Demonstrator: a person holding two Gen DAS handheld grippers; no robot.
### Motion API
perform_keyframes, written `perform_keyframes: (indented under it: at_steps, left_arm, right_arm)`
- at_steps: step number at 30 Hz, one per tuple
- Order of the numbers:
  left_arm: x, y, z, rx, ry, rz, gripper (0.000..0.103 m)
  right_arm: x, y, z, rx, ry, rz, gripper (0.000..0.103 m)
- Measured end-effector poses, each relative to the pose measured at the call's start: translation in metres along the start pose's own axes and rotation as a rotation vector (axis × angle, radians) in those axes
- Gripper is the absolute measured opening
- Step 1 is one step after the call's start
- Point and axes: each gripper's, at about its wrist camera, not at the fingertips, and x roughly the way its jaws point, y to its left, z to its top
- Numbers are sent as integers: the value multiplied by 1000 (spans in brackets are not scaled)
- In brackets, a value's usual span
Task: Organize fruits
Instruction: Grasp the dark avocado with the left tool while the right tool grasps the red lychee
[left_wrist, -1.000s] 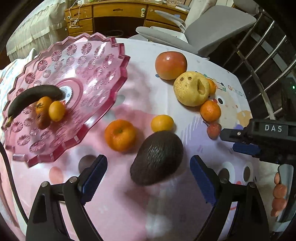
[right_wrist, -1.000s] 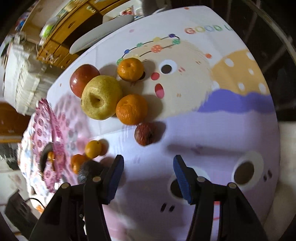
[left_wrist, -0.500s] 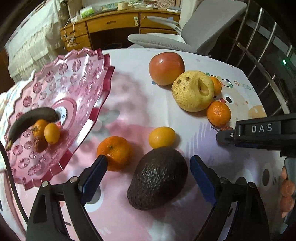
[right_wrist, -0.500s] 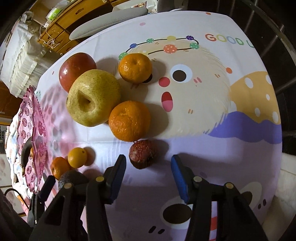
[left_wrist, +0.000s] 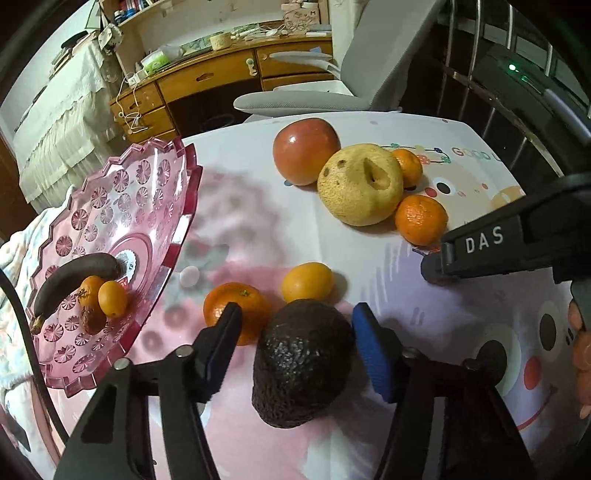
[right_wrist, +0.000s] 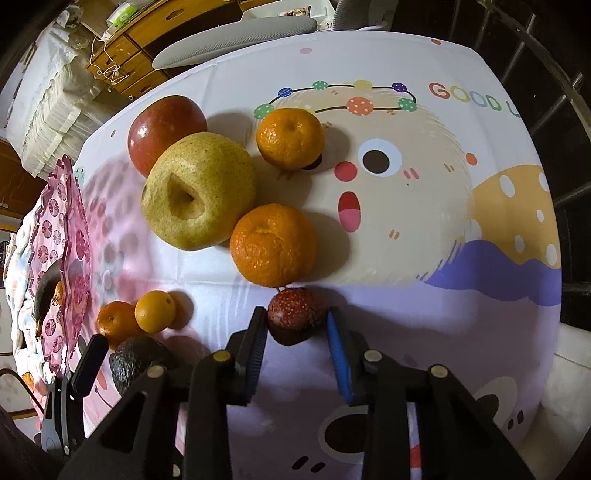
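Left hand-held gripper (left_wrist: 295, 347) spread around dark, bumpy avocado (left_wrist: 301, 363) on the table (left_wrist: 258, 221). Right hand-held gripper (right_wrist: 296, 325) spread, flanking small speckled red fruit (right_wrist: 293, 314), contact unclear.

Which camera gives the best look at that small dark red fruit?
The right wrist view: the small red fruit sits whole between the right gripper fingers. In the left wrist view the right gripper covers it almost entirely.

Plate (left_wrist: 110, 206) at desk (left_wrist: 240, 206) left edge w/ banana (left_wrist: 74, 277) on it; apple (left_wrist: 306, 150), pear (left_wrist: 360, 184) toward far edge; avocado (left_wrist: 301, 362) nearer.
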Motion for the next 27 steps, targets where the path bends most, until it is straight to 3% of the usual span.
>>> perform_keyframes:
  at_steps: [3,14,27]
  left_arm:
    - [-4,1,-4,6,-3,-19,49]
    - [-16,4,-17,19,0,-24,49]
    - [-68,28,-45,35,-29,-92,43]
  right_arm:
    - [-1,-2,-3,9,4,-2,32]
    - [-17,-8,-24,14,6,-3,32]
    - [-28,12,-74,-3,31,13,32]
